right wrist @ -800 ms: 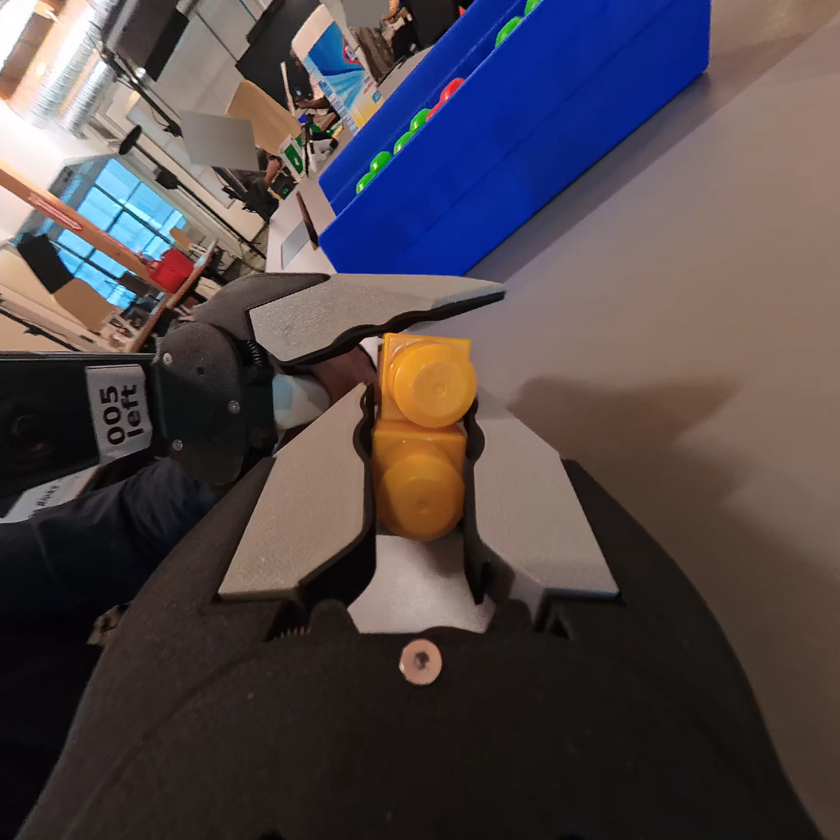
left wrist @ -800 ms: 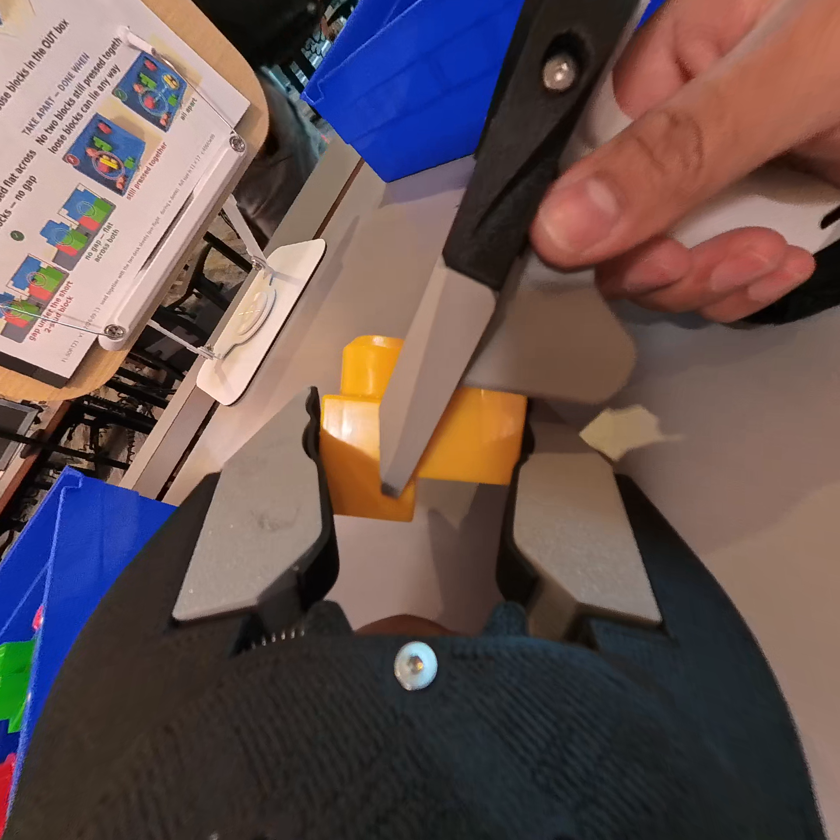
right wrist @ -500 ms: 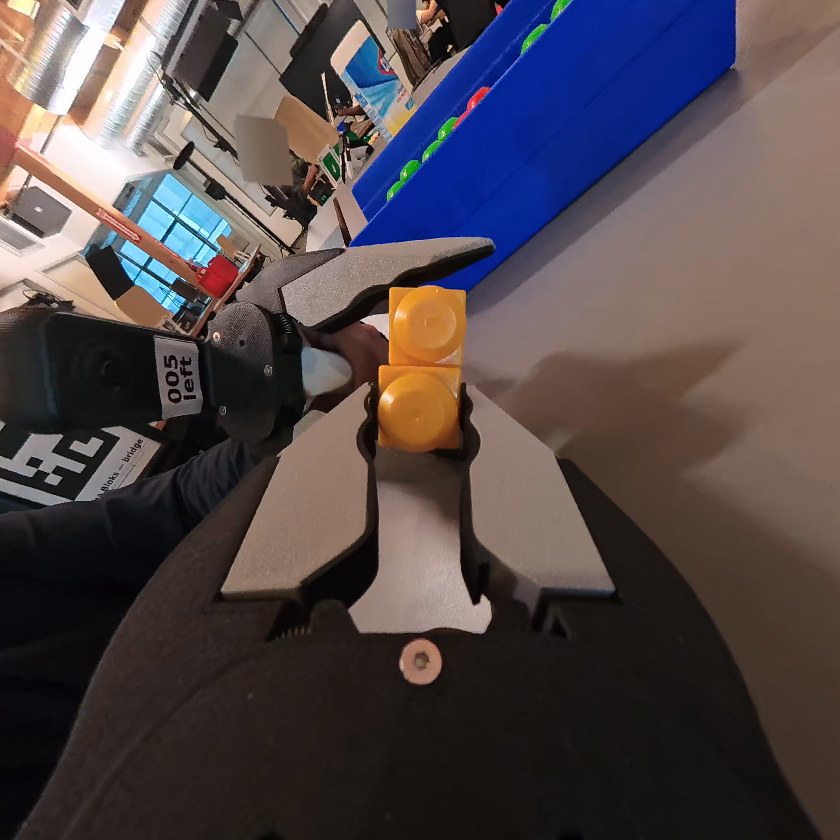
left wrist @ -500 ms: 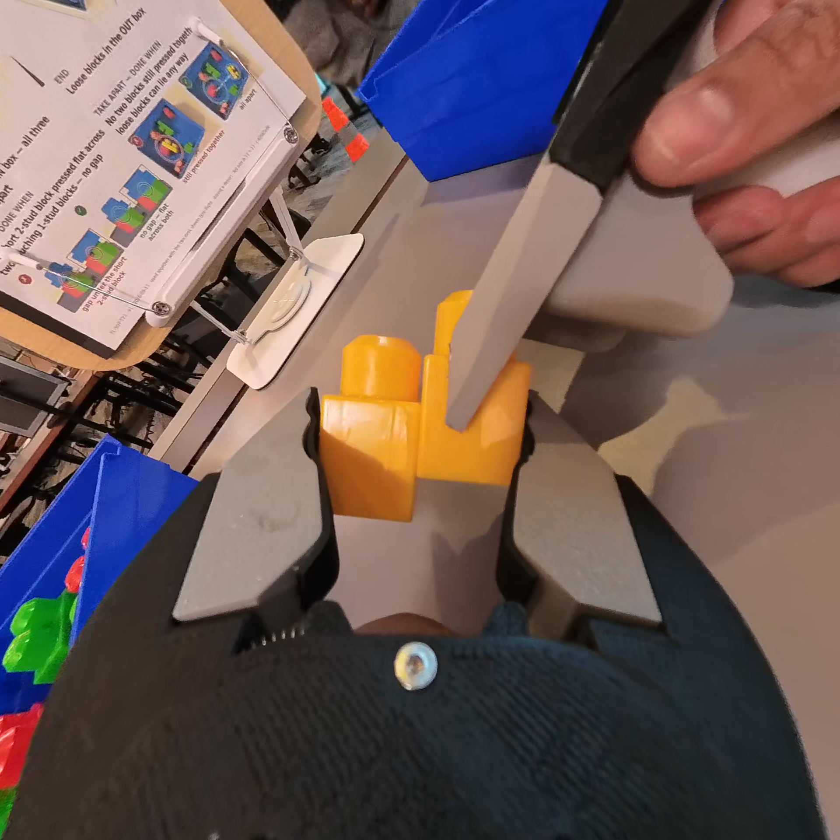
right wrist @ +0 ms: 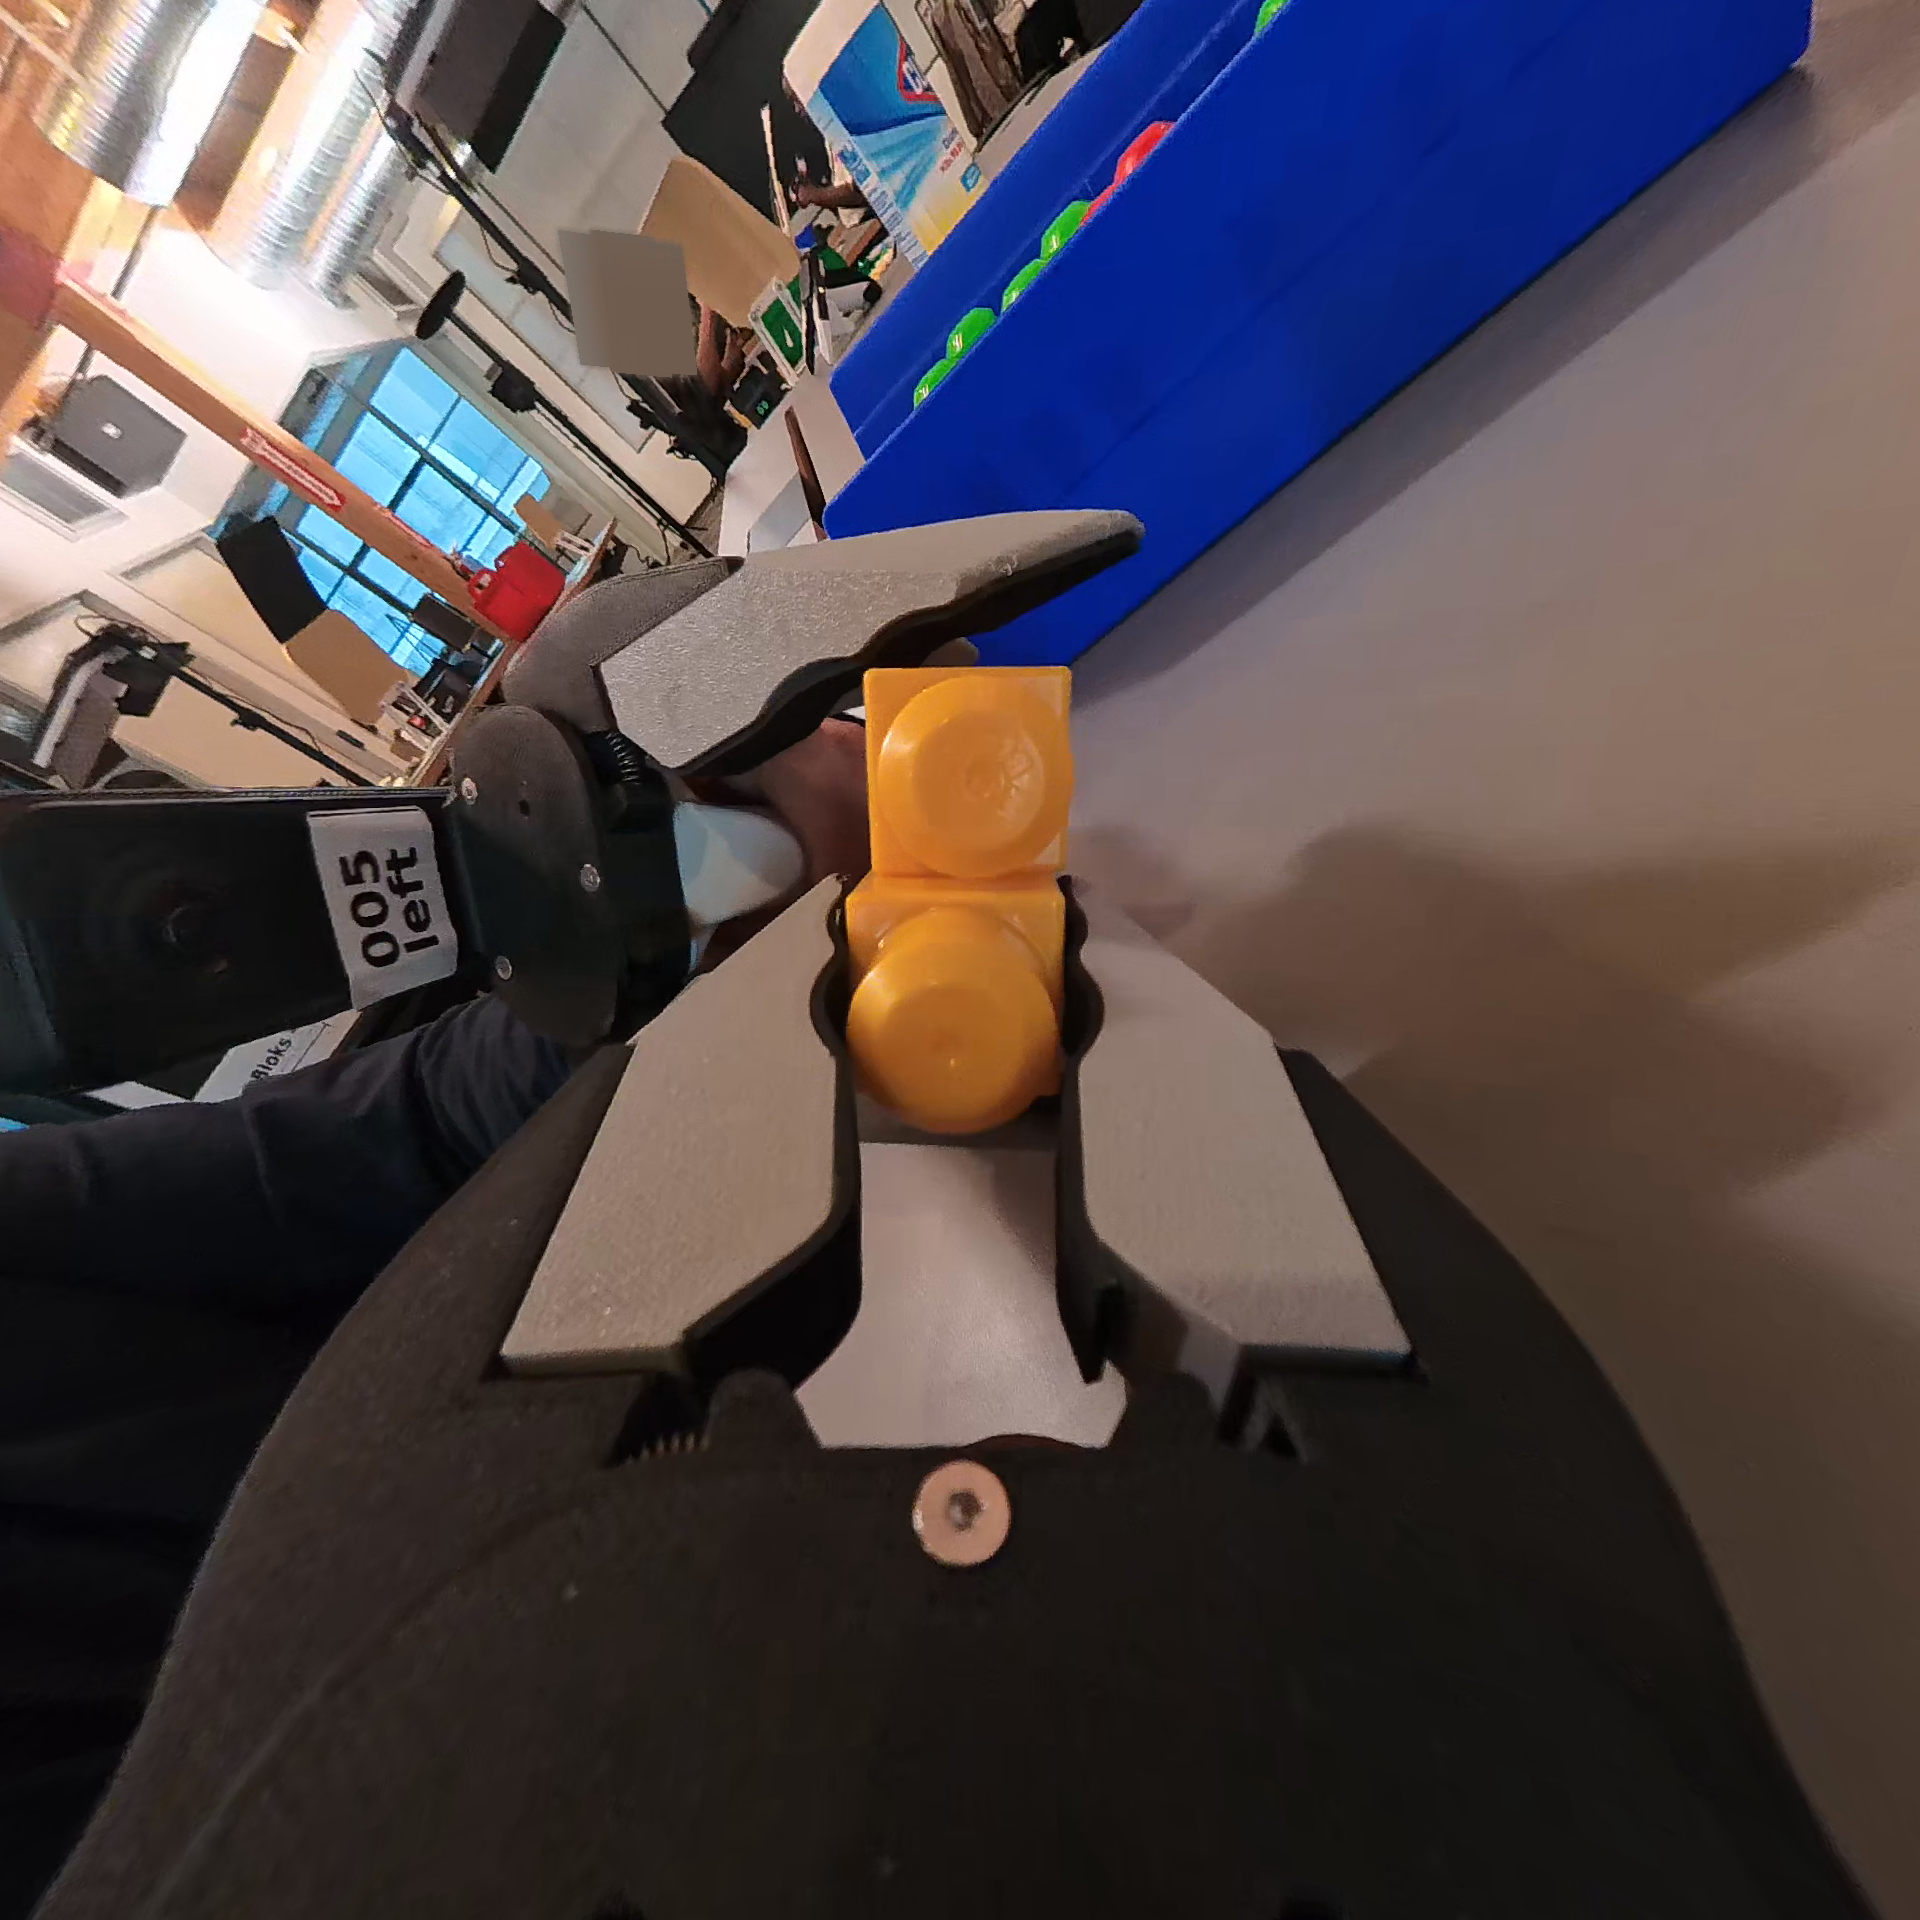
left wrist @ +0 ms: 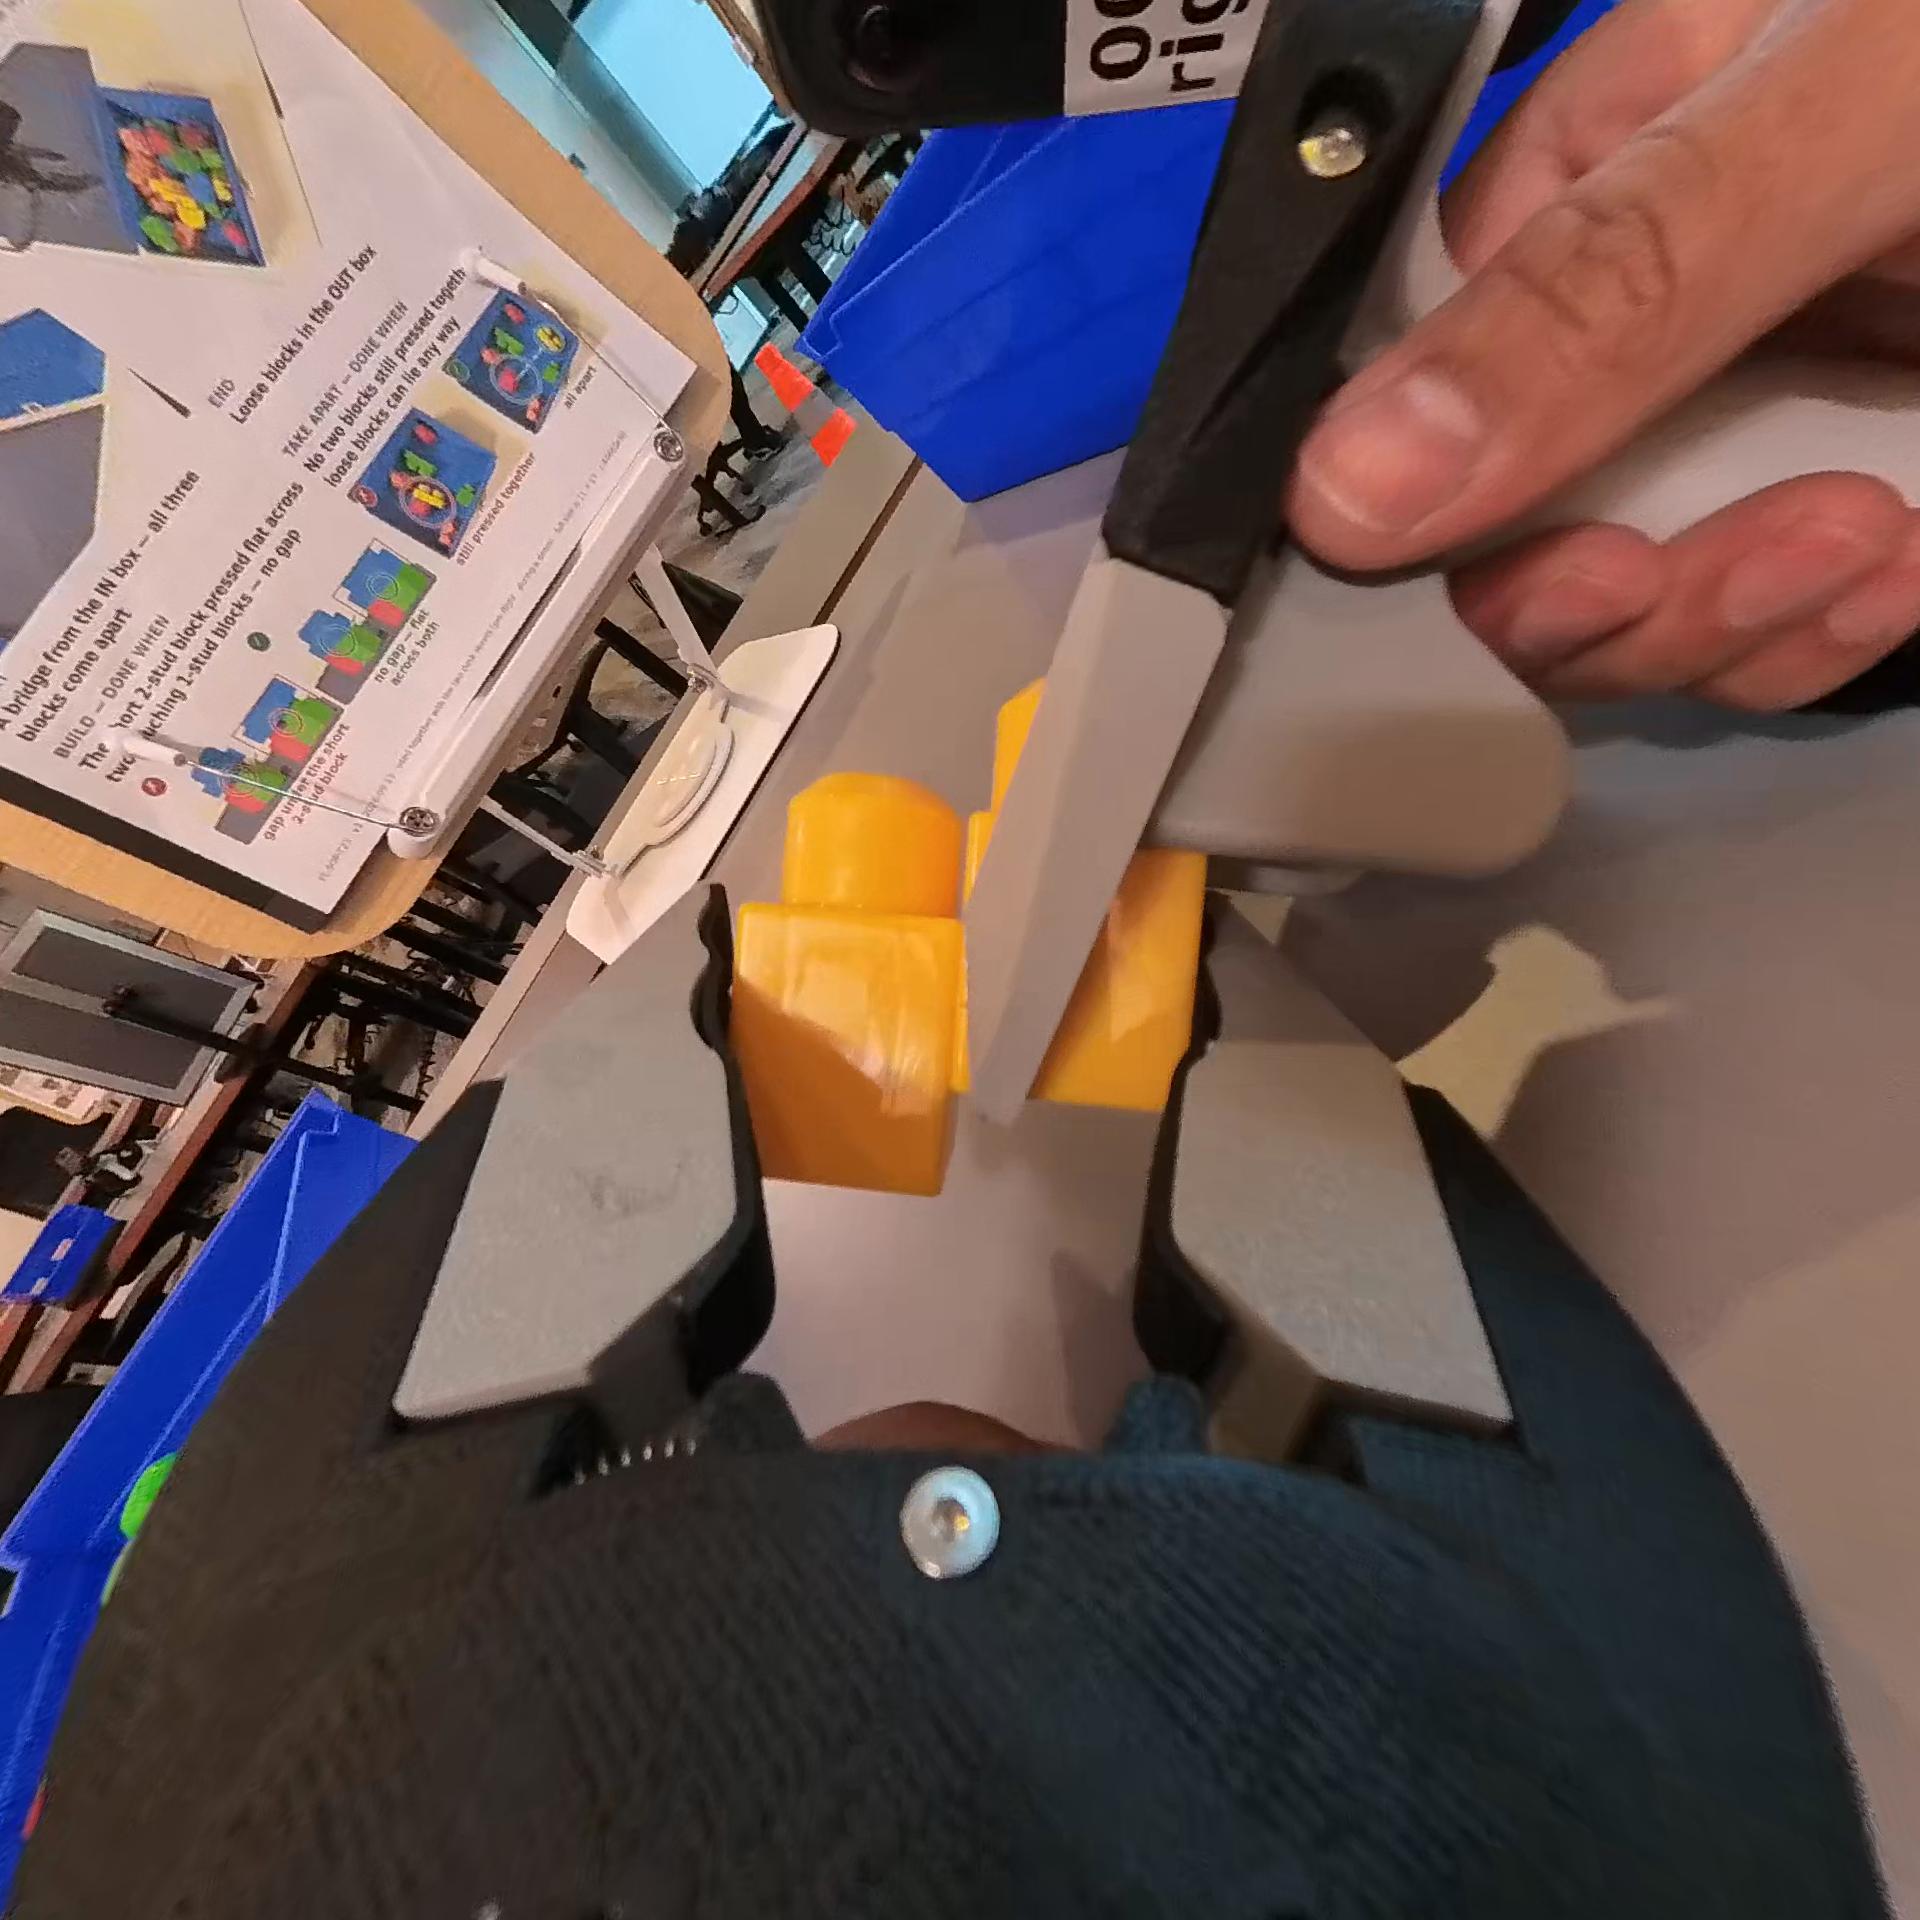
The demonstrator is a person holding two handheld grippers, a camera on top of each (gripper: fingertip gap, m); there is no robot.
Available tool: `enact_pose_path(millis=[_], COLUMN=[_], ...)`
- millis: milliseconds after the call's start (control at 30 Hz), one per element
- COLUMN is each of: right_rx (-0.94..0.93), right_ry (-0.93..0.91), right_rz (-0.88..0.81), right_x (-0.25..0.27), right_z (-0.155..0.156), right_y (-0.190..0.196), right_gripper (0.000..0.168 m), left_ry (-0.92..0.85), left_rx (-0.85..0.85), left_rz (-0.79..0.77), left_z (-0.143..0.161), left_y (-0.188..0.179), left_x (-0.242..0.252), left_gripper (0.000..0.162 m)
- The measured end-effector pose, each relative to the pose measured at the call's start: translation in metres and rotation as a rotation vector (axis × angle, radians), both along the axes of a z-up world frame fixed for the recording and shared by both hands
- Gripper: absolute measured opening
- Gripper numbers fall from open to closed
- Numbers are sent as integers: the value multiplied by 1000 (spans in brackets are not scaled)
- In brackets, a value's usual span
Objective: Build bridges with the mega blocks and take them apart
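The left gripper [left wrist: 956, 1049], its grey fingers spread about two blocks wide, is clamped at frame centre of the left wrist view on a pair of single-stud orange plastic blocks, the left orange block [left wrist: 847, 1039] against its left finger and the right orange block [left wrist: 1127, 987] against its right finger. The right gripper [right wrist: 956, 987], nearly closed, pinches one of the two orange blocks, the near block [right wrist: 951, 1013], by its sides in the right wrist view, with the far block [right wrist: 966, 774] just beyond it and touching it, under one finger of the left gripper. Compared with half a second ago, the right gripper's grey finger [left wrist: 1081, 862] reaches lower across the pair in the left wrist view, its tip now at the blocks' lower edge, and the pair fills more of the frame; in the right wrist view the near block sits deeper between the fingers. A person's hand [left wrist: 1621, 395] grips the right gripper at upper right. The grey tabletop [right wrist: 1558, 727] lies bare to the right of the blocks; a blue plastic bin [right wrist: 1403, 260] lines the upper right, and another blue bin [left wrist: 239, 1299] sits at the left edge. An instruction sheet on a stand [left wrist: 260, 520] occupies the upper left beyond the table edge.
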State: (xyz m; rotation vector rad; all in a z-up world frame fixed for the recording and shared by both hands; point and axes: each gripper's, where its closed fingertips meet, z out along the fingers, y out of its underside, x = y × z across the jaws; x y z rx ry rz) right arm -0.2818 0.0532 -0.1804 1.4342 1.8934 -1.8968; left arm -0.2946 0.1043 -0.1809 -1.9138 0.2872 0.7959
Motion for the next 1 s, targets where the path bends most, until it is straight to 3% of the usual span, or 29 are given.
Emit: enact_pose_path(millis=[467,733,900,967,1000], right_rx=[74,285,221,125,72], right_ry=[74,202,203,189,195], right_rz=[-30,-137,-189,-179,-178], right_x=[3,4,4,7,9], right_z=[10,24,36,44,51], right_y=[5,26,44,50,54], right_gripper=[35,34,34,34,34], left_ry=[77,166,147,111,102], left_rx=[67,97,139,135,129], left_rz=[-4,39,73,83,88], left_z=[14,32,36,33,30], left_y=[5,20,28,24,20], left_x=[4,5,2,-2,-5], left_gripper=[86,86,86,72,42])
